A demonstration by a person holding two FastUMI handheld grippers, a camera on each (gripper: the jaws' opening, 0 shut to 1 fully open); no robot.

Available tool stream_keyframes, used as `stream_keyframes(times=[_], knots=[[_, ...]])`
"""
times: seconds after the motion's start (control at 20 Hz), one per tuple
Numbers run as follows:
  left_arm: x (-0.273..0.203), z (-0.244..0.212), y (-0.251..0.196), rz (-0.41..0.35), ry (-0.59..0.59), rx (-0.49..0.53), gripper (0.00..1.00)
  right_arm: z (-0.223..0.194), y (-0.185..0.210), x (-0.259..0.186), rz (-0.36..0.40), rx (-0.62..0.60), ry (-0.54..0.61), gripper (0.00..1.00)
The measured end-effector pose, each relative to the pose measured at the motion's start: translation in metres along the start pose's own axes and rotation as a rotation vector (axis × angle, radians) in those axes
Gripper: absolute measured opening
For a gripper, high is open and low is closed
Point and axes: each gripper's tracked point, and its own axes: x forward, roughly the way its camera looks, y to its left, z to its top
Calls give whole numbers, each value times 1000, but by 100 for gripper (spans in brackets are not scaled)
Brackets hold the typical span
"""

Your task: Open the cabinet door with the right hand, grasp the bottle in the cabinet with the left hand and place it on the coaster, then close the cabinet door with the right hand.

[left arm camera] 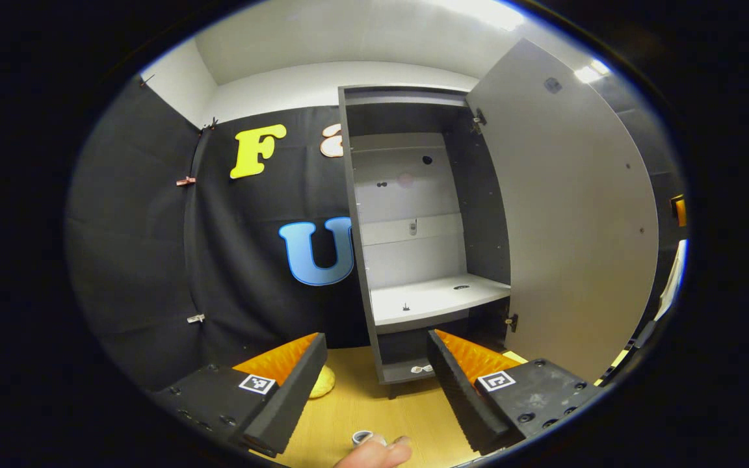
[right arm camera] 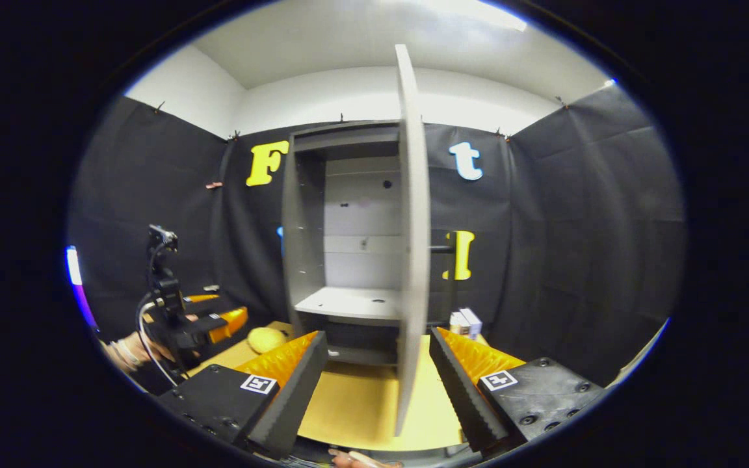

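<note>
The grey cabinet (left arm camera: 355, 214) stands open on the wooden table, its door (left arm camera: 576, 214) swung far out to the right. Its white shelf (left arm camera: 436, 299) carries just small fittings. My left gripper (left arm camera: 376, 338) is open, held before the cabinet's foot. A small round grey-white thing (left arm camera: 363, 437) lies at the bottom edge beside a fingertip (left arm camera: 378, 453); I cannot tell what it is. In the right gripper view the door (right arm camera: 413, 260) shows edge-on, its lower end between the fingers of my open right gripper (right arm camera: 376, 335), which do not press on it. The left gripper (right arm camera: 218, 311) hangs at the left.
A yellow rounded object (left arm camera: 319, 383) lies on the table left of the cabinet, also seen as the yellow object (right arm camera: 266, 338). Small boxes (right arm camera: 465, 322) stand right of the cabinet (right arm camera: 348, 227). A hand (right arm camera: 124, 354) holds the left gripper. Black cloth walls close the booth.
</note>
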Motion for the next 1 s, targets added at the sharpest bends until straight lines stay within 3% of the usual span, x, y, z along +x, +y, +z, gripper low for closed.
stream_keyframes(times=[0.2, 0.4, 0.7, 0.75, 0.85, 0.9, 1.0], knots=[[8, 12, -28, -20, -13, -37, 97, -4, -34, 17, -44, 13, 13, 98], [7, 17, -37, 7, -23, 19, 99, 8, -65, 34, -60, 69, -40, 98], [-6, 12, -38, 78, -8, -11, 99, 28, -79, 66, 15, 57, -78, 99], [-7, 10, -35, 93, -5, -6, 99, 31, -77, 68, 31, 54, -84, 94], [-9, 8, -28, 112, -5, -13, 96, 38, -67, 73, 68, 57, -94, 99], [-10, 5, -24, 122, 1, -22, 99, 39, -62, 74, 84, 58, -96, 94], [-11, 1, -14, 143, 10, -34, 99, 39, -61, 79, 84, 46, -91, 97]])
